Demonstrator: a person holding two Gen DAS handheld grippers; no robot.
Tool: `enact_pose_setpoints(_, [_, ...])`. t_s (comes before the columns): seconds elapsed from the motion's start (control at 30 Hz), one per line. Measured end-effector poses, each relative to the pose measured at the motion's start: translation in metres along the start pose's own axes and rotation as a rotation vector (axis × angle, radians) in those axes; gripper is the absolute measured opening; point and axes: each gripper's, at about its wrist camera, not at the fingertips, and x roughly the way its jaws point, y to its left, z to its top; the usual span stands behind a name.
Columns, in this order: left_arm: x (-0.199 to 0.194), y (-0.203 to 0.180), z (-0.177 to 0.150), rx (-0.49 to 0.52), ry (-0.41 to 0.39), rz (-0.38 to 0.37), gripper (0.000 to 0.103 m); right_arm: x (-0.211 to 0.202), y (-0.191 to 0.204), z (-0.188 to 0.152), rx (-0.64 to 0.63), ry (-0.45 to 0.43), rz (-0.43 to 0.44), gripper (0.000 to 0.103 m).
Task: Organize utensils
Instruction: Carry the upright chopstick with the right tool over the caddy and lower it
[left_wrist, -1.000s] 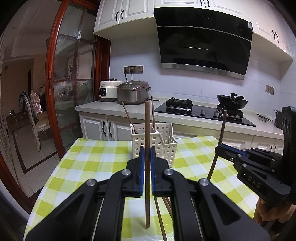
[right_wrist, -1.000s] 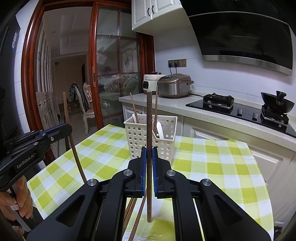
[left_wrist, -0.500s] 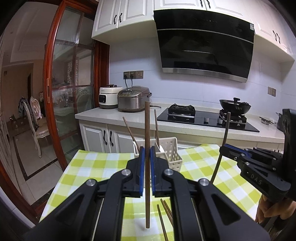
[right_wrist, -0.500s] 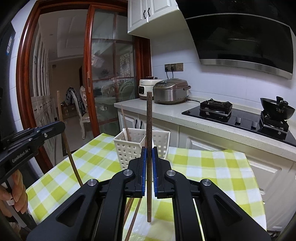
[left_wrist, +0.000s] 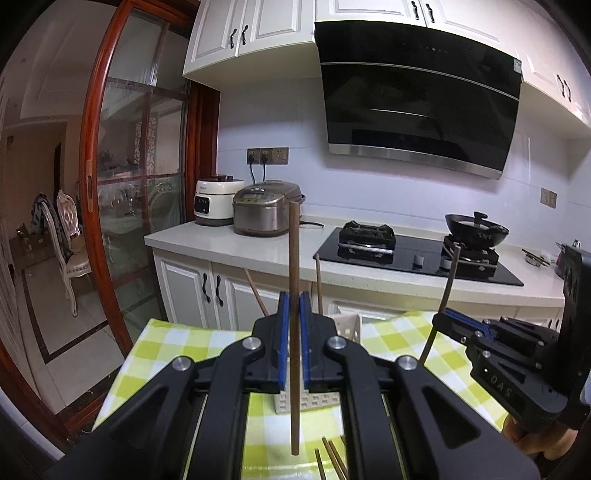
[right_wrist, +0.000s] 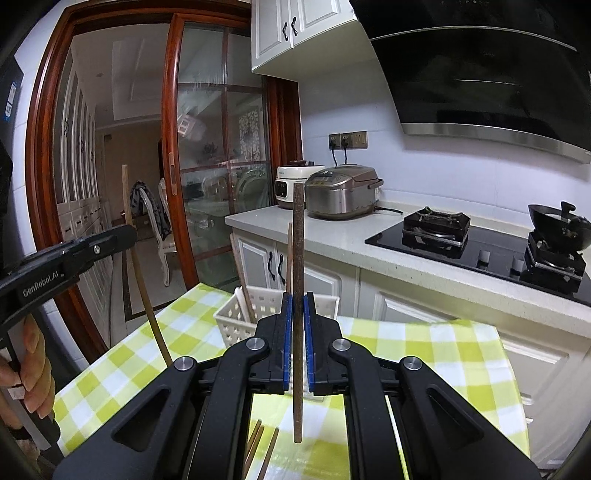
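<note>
Chopsticks (left_wrist: 294, 280) (right_wrist: 298, 258), one pinched upright in each tool (left_wrist: 294, 332) (right_wrist: 298, 336), have risen above the basket (right_wrist: 236, 321).

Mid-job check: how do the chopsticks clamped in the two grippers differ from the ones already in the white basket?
The two brown wooden chopsticks held by the left gripper and right gripper stand upright, each clamped mid-length between shut jaws, clear of the table. The chopsticks in the white slotted plastic basket lean at a slant, lower ends inside it. All look like the same thin brown sticks.
</note>
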Motion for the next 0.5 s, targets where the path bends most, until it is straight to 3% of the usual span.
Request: enact_pose_setpoints(0.5, [0.038, -0.006, 0.075, 0.034, -0.086, 0.041, 0.006, 0.041, -0.015, 0.064, 0.038, -0.068, 0.007, 0.007])
